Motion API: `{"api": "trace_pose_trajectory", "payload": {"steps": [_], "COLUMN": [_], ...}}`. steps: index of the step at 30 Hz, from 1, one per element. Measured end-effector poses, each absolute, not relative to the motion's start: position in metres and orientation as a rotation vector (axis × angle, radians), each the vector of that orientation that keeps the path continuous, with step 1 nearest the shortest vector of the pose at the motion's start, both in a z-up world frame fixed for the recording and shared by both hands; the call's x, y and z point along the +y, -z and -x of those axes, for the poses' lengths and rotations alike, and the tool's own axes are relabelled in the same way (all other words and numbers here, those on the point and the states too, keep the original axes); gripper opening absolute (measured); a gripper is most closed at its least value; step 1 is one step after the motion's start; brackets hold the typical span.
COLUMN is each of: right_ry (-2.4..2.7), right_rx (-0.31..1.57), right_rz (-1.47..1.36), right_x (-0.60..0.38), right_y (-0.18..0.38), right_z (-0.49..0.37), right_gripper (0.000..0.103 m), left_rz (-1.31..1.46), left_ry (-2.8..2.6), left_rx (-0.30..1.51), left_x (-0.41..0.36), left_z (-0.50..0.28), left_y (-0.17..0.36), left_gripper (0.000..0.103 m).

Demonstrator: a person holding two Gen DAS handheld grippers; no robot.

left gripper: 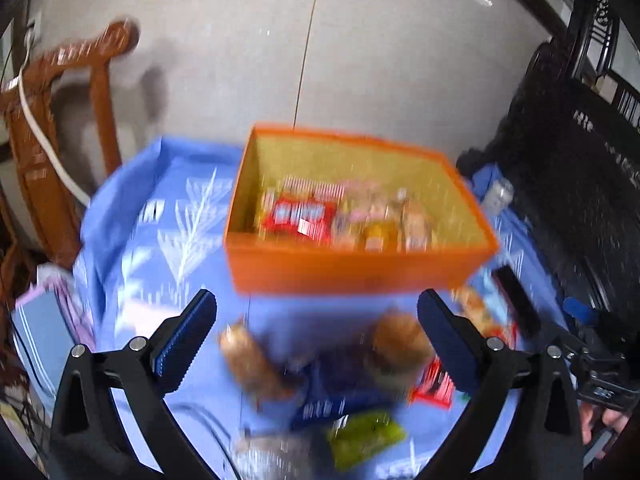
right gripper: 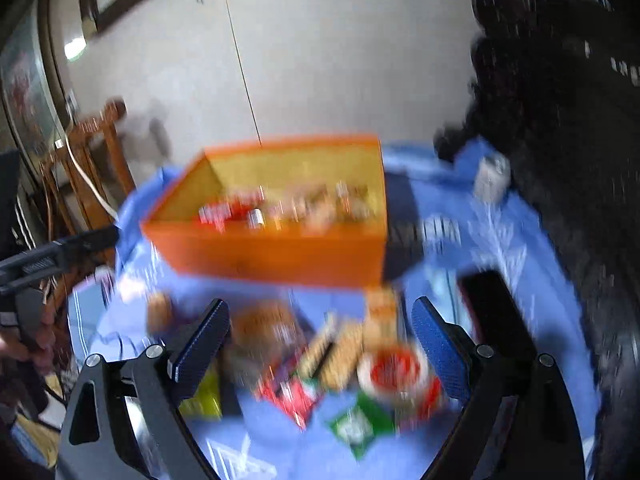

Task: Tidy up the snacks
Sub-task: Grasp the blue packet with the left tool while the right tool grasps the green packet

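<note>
Snacks (left gripper: 344, 392) lie between the spread left hand-held gripper (left gripper: 316, 336) fingers — untouched.

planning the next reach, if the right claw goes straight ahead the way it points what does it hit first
Probably the loose snacks on the blue cloth, lying between its open fingers. The orange box stands beyond them. The blur leaves depth uncertain.

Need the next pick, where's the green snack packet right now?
In the left wrist view, the green snack packet lies low on the blue cloth, beside the dark blue packet, nearer than the orange box.
</note>
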State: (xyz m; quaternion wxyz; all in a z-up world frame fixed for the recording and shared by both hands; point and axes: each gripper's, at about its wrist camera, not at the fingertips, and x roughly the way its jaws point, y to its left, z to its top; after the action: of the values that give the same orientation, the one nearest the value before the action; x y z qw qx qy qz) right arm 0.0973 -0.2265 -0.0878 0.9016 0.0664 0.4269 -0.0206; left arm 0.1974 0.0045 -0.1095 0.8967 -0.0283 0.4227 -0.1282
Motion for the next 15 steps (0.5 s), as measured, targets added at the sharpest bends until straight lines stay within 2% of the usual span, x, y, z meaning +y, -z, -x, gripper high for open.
{"api": "trace_pose_trajectory", "payload": {"steps": [4, 7, 11, 15], "right_ry": [0.075, 0.079, 0.067, 0.023], "right_rx": [0.996, 1.056, 1.082, 1.088], "right_rz": [-0.156, -0.161, -0.156, -0.091], "right_x": [-0.232, -0.234, -0.232, -0.226], "right_y": [0.129, 0.152, 0.174, 0.194], "right_z": [-0.072, -0.061, -0.06, -0.069], "right_gripper": [0.093, 0.088, 0.08, 0.08], "left_rz": [0.063, 0.083, 0.103, 0.095], "left_ry": [0.255, 0.244, 0.245, 0.256], "left_rx": [0.929, 0.95, 0.961, 0.963], "left_x": [0.022, 0.036, 0.045, 0.04], "left_z": [-0.171, -0.157, -0.147, -0.145], "left_y": [0.135, 0.147, 0.155, 0.155], "left_gripper": [0.099, 0.099, 0.099, 0.099]}}
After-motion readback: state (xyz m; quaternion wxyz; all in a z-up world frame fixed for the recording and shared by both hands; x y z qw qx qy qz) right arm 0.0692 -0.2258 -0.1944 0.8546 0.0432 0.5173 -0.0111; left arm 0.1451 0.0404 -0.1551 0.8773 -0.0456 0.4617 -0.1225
